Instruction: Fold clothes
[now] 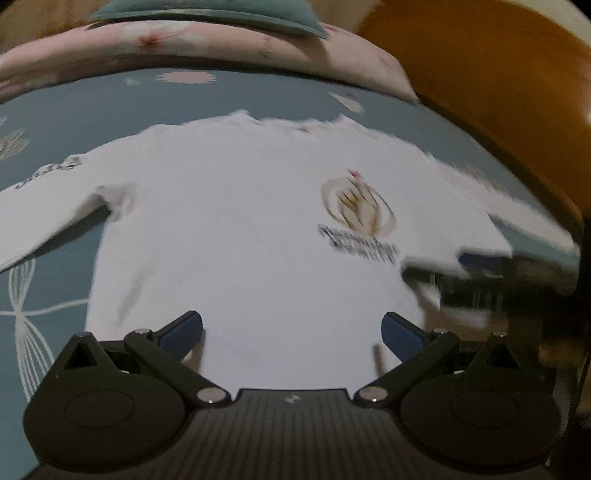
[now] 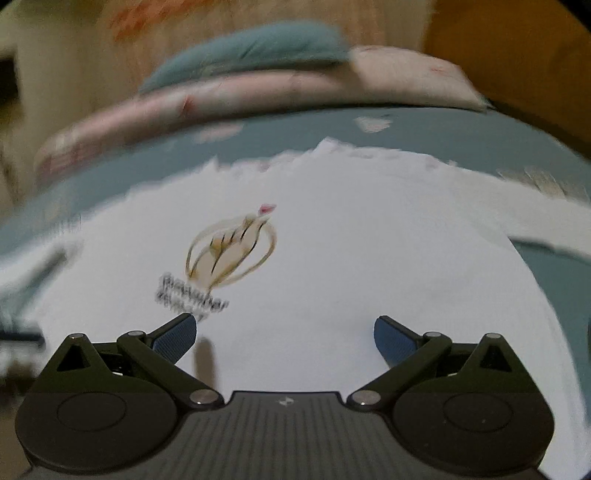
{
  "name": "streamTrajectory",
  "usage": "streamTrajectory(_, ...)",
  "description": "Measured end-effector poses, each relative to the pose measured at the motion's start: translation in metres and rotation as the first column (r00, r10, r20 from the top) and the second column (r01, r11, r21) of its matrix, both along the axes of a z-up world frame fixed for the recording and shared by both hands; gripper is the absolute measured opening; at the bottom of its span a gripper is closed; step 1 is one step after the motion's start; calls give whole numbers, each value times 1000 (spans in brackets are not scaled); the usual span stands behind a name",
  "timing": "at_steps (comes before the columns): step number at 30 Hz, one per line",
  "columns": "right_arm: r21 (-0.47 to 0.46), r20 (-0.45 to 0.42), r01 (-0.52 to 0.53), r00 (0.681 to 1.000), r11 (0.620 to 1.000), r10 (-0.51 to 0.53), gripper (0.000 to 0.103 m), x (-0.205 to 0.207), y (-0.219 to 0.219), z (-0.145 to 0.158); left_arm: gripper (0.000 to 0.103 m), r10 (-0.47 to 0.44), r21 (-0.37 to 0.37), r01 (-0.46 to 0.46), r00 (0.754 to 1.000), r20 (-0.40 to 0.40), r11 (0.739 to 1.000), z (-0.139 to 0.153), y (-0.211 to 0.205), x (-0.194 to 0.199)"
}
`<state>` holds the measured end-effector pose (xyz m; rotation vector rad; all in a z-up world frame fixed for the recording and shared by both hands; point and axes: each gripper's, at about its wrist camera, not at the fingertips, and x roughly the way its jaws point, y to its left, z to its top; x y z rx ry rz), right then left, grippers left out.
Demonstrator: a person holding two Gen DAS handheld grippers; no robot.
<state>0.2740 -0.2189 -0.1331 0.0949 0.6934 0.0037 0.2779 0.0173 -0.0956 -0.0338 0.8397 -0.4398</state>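
Across middle of bed: one white long-sleeved shirt spread flat, chest up, collar toward far edge, both sleeves out sideways. One gold emblem with dark lettering on chest. Left hand-held gripper low over hem, blue pads wide apart, nothing between. Right hand-held gripper likewise over shirt's lower part, fingers spread, empty; blurred. Far edge: one pink floral quilt, one teal pillow on top. Wooden headboard at right corner.
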Motion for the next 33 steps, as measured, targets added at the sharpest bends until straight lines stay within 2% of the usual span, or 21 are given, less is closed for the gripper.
streamTrajectory(2, -25, -13, -7, 1000, 1000, 6, 103, 1, 3, 0, 102, 51, -27, -51, 999, 2, 998, 6, 7, 11)
streamTrajectory(4, -20, -29, -8, 1000, 1000, 8, 103, 2, 1, 2, 102, 96, -38, -95, 995, 35, 995, 19, 16, 31)
streamTrajectory(8, -23, -58, -14, 998, 1000, 12, 103, -1, 1, 3, 102, 173, -74, -168, 982, 75, 983, 49, 37, 90)
streamTrajectory(10, -36, -69, -24, 997, 999, 21, 103, -2, 1, 3, 102, 215, -42, -213, 976, 26, 976, 53, 42, 128)
streamTrajectory(13, -35, -80, -31, 996, 999, 28, 103, -4, 0, 5, 102, 265, 0, -266, 962, -60, 964, 44, 51, 169)
streamTrajectory(15, -31, -83, -31, 996, 999, 29, 103, -4, -1, 5, 102, 292, -20, -296, 950, -111, 955, 35, 60, 182)
streamTrajectory(17, -26, -85, -31, 996, 999, 29, 103, -5, -2, 6, 102, 299, -81, -316, 938, -176, 945, 25, 68, 183)
streamTrajectory(19, -22, -88, -31, 996, 999, 29, 103, -5, -3, 6, 102, 290, -132, -319, 936, -200, 939, 19, 75, 175)
streamTrajectory(23, -39, -91, -30, 995, 999, 26, 103, -6, 0, 6, 102, 240, -142, -273, 947, -214, 951, 12, 70, 166)
streamTrajectory(27, -39, -92, -27, 995, 999, 23, 103, -6, 0, 6, 101, 296, -2, -302, 933, -205, 953, -2, 70, 167)
streamTrajectory(30, -38, -93, -28, 995, 999, 25, 103, -6, -1, 6, 101, 294, 71, -286, 944, -149, 956, -4, 78, 168)
streamTrajectory(33, -38, -95, -30, 995, 999, 26, 103, -6, -1, 6, 100, 345, 57, -341, 928, -137, 938, 11, 101, 165)
